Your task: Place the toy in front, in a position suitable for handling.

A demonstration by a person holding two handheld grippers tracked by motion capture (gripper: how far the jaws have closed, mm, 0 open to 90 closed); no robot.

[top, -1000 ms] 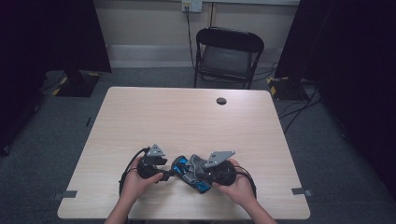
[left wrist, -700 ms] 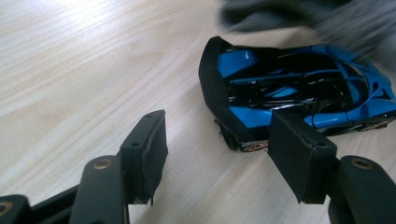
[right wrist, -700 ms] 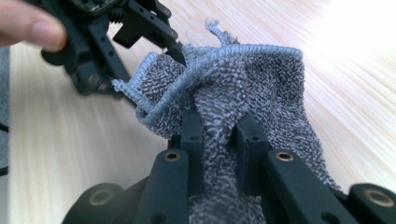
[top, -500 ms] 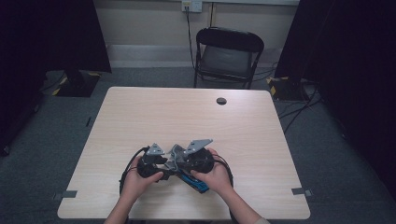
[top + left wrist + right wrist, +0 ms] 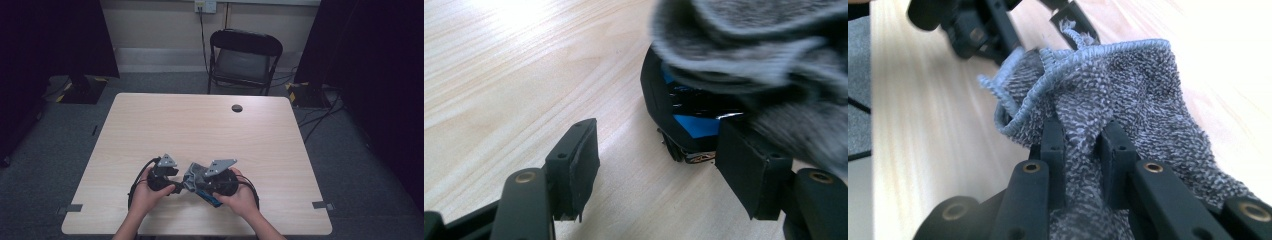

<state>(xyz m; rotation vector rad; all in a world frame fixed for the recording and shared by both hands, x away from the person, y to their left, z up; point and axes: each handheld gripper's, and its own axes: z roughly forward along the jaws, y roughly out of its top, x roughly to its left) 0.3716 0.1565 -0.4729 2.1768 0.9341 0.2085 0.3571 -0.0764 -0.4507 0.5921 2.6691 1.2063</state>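
My right gripper [image 5: 1083, 132] is shut on a grey terry cloth [image 5: 1128, 85], pinching a fold of it between both pads. In the high view this gripper [image 5: 194, 179] sits near the table's front edge and points left, with the cloth [image 5: 192, 174] bunched at its tips. A black-and-blue flat object [image 5: 209, 198] lies under the cloth; the left gripper view shows it [image 5: 689, 125] with the cloth [image 5: 749, 40] draped above. My left gripper [image 5: 656, 132] stands open just left of the cloth, with its right pad beside the object and bare table between the jaws. In the high view it [image 5: 179, 187] points right.
The wooden table [image 5: 200, 130] stretches away in front of the hands, with a round dark grommet [image 5: 237, 108] at the far side. A black folding chair [image 5: 243, 60] stands behind the table. Cables trail from both grippers at the front edge.
The right hand has carried the cloth to the left, closing the gap to the left gripper. The left hand has stayed where it was.
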